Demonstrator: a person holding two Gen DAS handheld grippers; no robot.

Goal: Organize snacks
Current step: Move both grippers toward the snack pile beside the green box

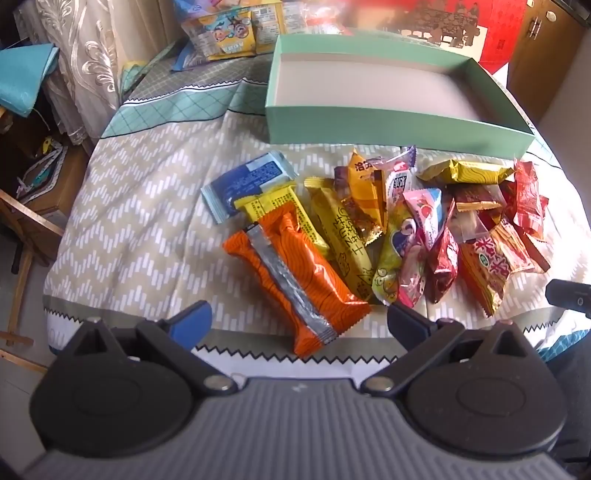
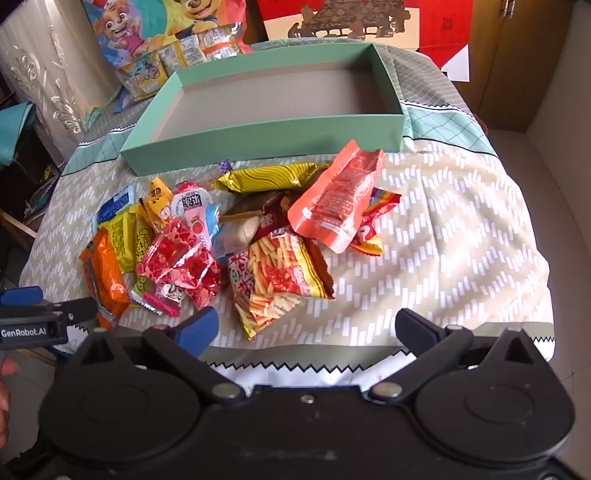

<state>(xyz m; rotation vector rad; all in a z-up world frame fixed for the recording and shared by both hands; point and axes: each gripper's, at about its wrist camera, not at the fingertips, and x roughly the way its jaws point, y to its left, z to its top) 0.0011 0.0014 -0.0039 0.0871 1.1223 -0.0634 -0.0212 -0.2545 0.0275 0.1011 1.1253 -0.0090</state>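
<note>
Two grippers hang over the near edge of a cloth-covered table (image 2: 443, 221), both with their jaws spread wide and nothing between them. The left gripper (image 1: 297, 321) points down at an orange packet (image 1: 295, 273) that lies at the left end of a heap of snacks (image 1: 388, 229), close to the near edge; the packet's near tip reaches in between the two fingers without touching either. The right gripper (image 2: 306, 325) hangs just short of a bag of potato sticks (image 2: 277, 277) on the near side of the same heap, its pads clear of the wrapper.

The snacks lie loose in the middle of the tablecloth. Among them are a blue packet (image 1: 247, 184) at the far left, a yellow bar (image 2: 266, 177) nearest the box and a salmon-red pouch (image 2: 343, 199) propped over the right side of the heap.

Behind them, toward the far edge, stands a shallow mint-green box (image 2: 258, 144), its inside bare. More packets (image 2: 184, 55) lie beyond its far left corner, and a red carton (image 2: 369, 22) stands at the far edge.

In the right wrist view the left gripper shows at the lower left (image 2: 33, 314), with fingers of the person's hand (image 2: 5, 387) below it.
</note>
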